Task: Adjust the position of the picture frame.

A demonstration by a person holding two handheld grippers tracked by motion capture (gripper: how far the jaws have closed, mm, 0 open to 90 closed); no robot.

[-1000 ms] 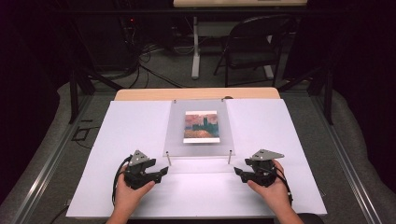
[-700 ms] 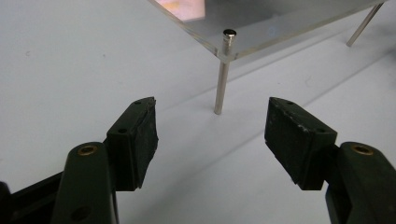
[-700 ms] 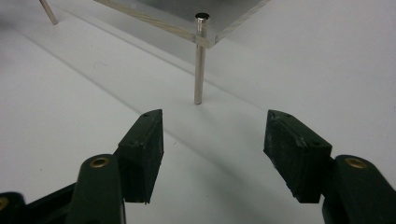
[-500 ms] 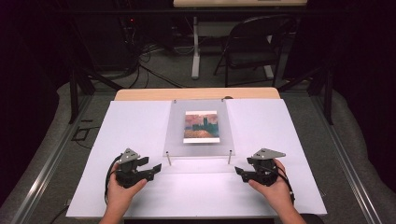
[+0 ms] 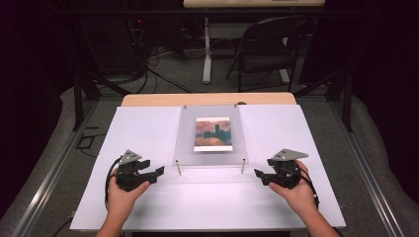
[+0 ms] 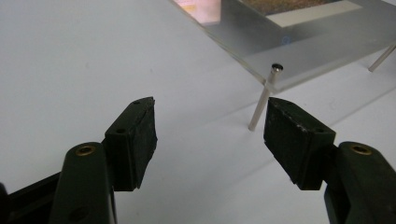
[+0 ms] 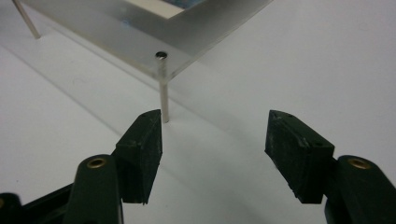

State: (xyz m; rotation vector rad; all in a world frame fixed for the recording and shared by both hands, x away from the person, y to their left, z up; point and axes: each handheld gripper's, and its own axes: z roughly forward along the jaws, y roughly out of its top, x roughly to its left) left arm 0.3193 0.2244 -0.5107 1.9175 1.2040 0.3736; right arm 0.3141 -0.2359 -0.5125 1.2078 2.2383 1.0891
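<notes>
A clear acrylic frame [image 5: 211, 136] holding a small painted picture [image 5: 213, 134] is standing on thin metal pegs in the middle of the white table [image 5: 148, 128]. The left gripper [image 5: 154, 174] is hovering just off the frame's near left corner, apart from it, its jaws standing wide apart with nothing between them. In the left gripper view, the near left peg [image 6: 262, 100] is rising just beyond the gap, touching neither pad. The right gripper [image 5: 261, 176] is hovering off the frame's near right corner, also clear of it; its jaws have just been opening and are gaping wide, empty. In the right gripper view, the near right peg [image 7: 163, 95] is standing just past one black pad, unpinched.
</notes>
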